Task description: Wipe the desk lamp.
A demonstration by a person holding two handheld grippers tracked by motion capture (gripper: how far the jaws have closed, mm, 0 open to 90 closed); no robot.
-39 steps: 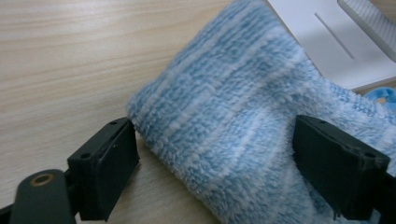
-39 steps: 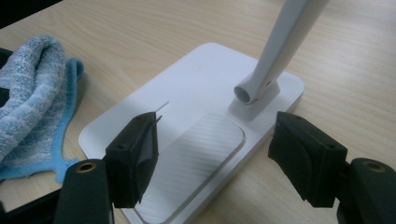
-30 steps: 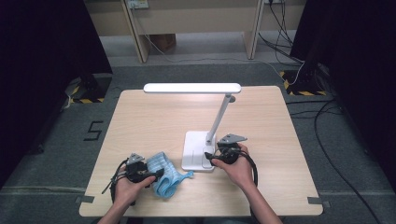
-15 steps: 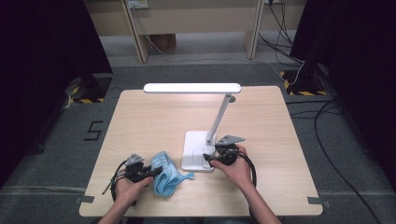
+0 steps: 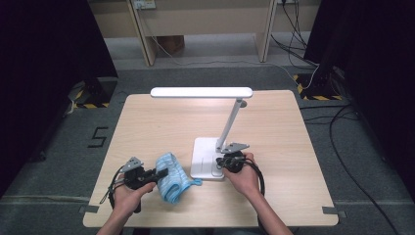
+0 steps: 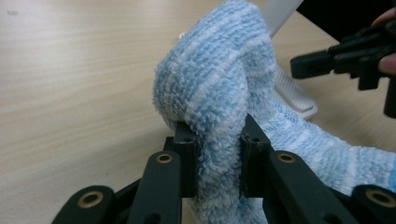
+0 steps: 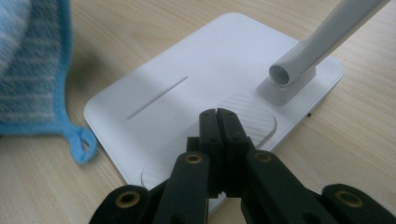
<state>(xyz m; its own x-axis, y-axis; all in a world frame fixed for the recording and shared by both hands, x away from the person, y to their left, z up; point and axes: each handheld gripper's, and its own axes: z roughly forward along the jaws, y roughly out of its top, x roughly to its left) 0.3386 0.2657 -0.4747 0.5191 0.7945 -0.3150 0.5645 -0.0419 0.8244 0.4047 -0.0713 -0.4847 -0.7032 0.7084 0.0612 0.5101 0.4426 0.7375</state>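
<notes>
1. Got the blue striped terry cloth [image 5: 171, 177] at the near left of the table [image 5: 161, 122], just beside the desk lamp's white base [image 5: 203, 156]. One bunched fold is clamped in the left gripper [image 5: 159, 173], fresh off closing on it, with the pads sunk deep into the pile.
2. Only pinching a single fluffy fold, though. Could slide right out on a quick lift, thanks to all that squashy terry.
3. Mostly hanging loose past the grip, with the little corner loop [image 7: 84, 144] lying right at the base's edge. Might drag across the base or catch on a corner if swung that way.
4. Moving over to the right gripper [image 5: 221, 162]: also just done closing, shut tight with nothing in between, tips parked over the ribbed touch pad [image 7: 254, 119] on the base. Can't tell whether pressing or merely hovering. Could toggle the light by accident, or skate off that slick plastic if used as a hold-down.
5. Worth watching the thin slanted arm [image 5: 230, 122] and the long lit head [image 5: 201, 91] way up top. Looks top-heavy, so could rock or scoot under a sideways shove from the cloth, especially with a weak hold on the base.
6. Not much room between the two grippers either. Could easily knock together while wiping near the base.
</notes>
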